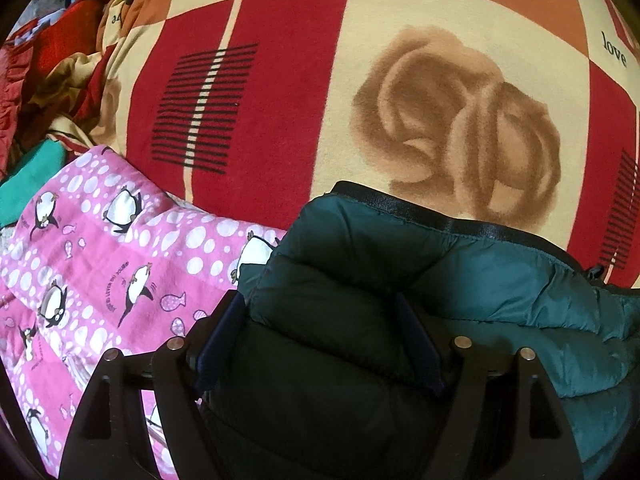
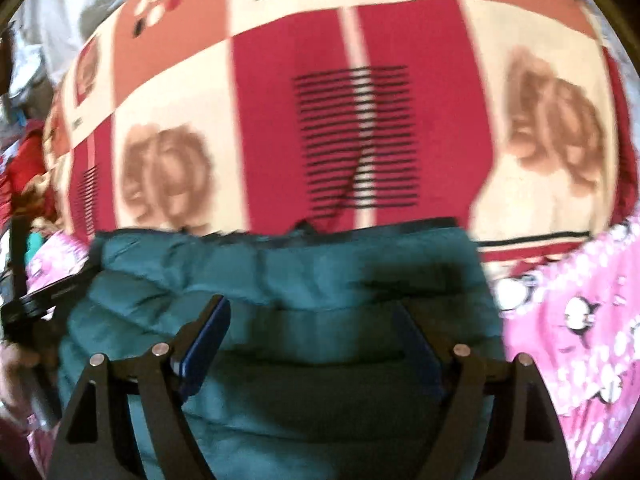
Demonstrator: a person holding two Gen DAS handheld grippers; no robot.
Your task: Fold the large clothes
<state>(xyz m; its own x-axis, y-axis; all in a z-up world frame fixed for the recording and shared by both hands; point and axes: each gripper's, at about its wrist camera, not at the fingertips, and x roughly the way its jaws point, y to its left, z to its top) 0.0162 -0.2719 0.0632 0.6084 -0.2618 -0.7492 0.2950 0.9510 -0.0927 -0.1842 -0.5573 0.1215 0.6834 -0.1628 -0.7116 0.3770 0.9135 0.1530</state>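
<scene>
Dark teal quilted puffer jacket [image 1: 500, 292] lies bunched on a red, cream and orange patterned blanket with brown rose prints and "love" lettering [image 1: 280, 80], its black-trimmed edge [image 1: 440, 220] facing away from the camera. Left tongs [image 1: 320, 336] have a thick fold of the jacket filling the gap between the blue-padded fingers [image 1: 224, 340], pinching it. Right tongs [image 2: 316, 340] likewise straddle a puffy fold of the same jacket [image 2: 288, 264], padding pressed between both fingers, gripping it; right wrist view is motion-blurred. Pink fleece fabric with white dots, penguins and fish [image 1: 92, 264] lies just beside the jacket on the left in the left wrist view, touching its edge; same pink fabric [image 2: 580, 320] shows to the right of the jacket in the right wrist view. Heap of red and yellow cloth [image 1: 60, 60] at far left edge, with a green piece of fabric [image 1: 28, 184] next to the pink fleece. In the right view a black gripper frame [image 2: 36, 300] shows at the left edge beside the jacket
</scene>
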